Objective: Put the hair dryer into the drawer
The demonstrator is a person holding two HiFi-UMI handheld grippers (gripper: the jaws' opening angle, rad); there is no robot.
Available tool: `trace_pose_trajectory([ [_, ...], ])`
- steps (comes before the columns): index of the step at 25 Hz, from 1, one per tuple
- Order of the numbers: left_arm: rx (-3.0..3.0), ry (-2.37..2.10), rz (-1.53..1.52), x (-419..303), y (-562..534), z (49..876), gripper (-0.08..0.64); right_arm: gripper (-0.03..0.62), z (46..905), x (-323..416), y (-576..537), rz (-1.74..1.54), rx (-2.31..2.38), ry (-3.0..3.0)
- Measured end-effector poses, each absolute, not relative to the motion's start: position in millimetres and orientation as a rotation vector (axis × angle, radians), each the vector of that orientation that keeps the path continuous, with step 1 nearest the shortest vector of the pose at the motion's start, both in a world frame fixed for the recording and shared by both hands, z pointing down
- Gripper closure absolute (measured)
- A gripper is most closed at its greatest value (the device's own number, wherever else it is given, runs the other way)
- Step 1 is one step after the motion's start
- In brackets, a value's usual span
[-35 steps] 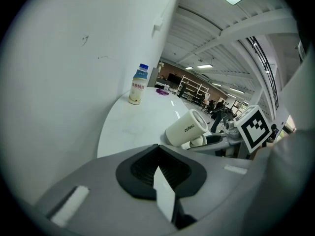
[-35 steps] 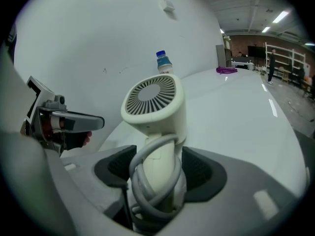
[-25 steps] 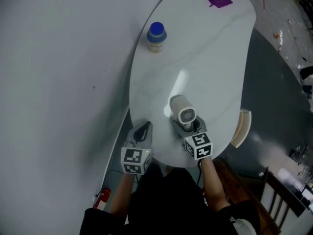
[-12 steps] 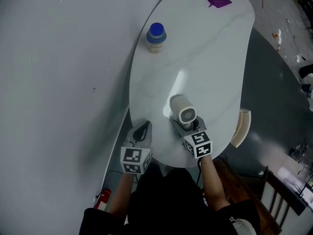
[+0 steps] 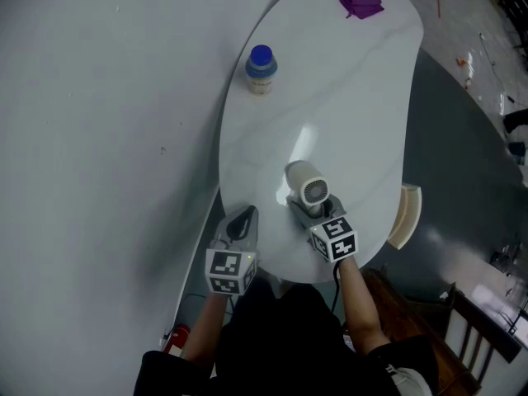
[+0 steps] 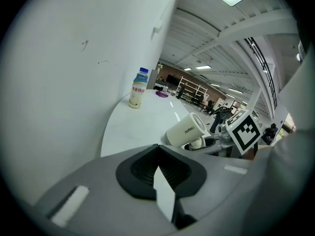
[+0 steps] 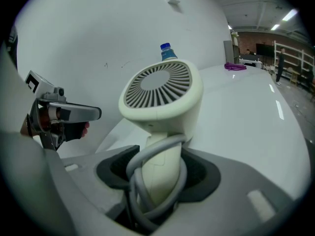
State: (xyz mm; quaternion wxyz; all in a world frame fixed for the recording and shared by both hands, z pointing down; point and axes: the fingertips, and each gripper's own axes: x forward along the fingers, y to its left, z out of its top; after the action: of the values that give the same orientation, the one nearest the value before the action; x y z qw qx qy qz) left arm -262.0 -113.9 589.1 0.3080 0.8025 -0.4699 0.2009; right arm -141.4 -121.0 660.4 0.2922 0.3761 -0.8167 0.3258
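A cream hair dryer (image 5: 305, 186) lies on the white oval table (image 5: 363, 122), its rear grille towards me (image 7: 160, 95). Grey cord is wound round its handle. My right gripper (image 5: 312, 211) has that handle between its jaws (image 7: 157, 176). The jaws have just been closing, and dark gaps still show on both sides of the handle. My left gripper (image 5: 243, 219) is shut and empty (image 6: 160, 173), hanging at the table's near left edge, beside the dryer (image 6: 187, 130). No drawer is in view.
A blue-capped bottle (image 5: 261, 67) stands near the wall at the table's left edge. A purple cloth (image 5: 360, 6) lies at the far end. A cream curved piece (image 5: 403, 214) sticks out at the table's right edge. A chair (image 5: 470, 337) stands at the lower right.
Both grippers and the hair dryer keep their places on the table. Only the head view has shifted a little.
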Motion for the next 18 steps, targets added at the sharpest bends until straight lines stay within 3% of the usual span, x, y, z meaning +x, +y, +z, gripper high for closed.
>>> trace_pose_trajectory([
  [18, 2.255, -1.220, 0.514, -242.1, -112.1, 542.1, 0.552, 0.356, 610.0, -111.1, -118.6, 0.860, 1.200, -2.190],
])
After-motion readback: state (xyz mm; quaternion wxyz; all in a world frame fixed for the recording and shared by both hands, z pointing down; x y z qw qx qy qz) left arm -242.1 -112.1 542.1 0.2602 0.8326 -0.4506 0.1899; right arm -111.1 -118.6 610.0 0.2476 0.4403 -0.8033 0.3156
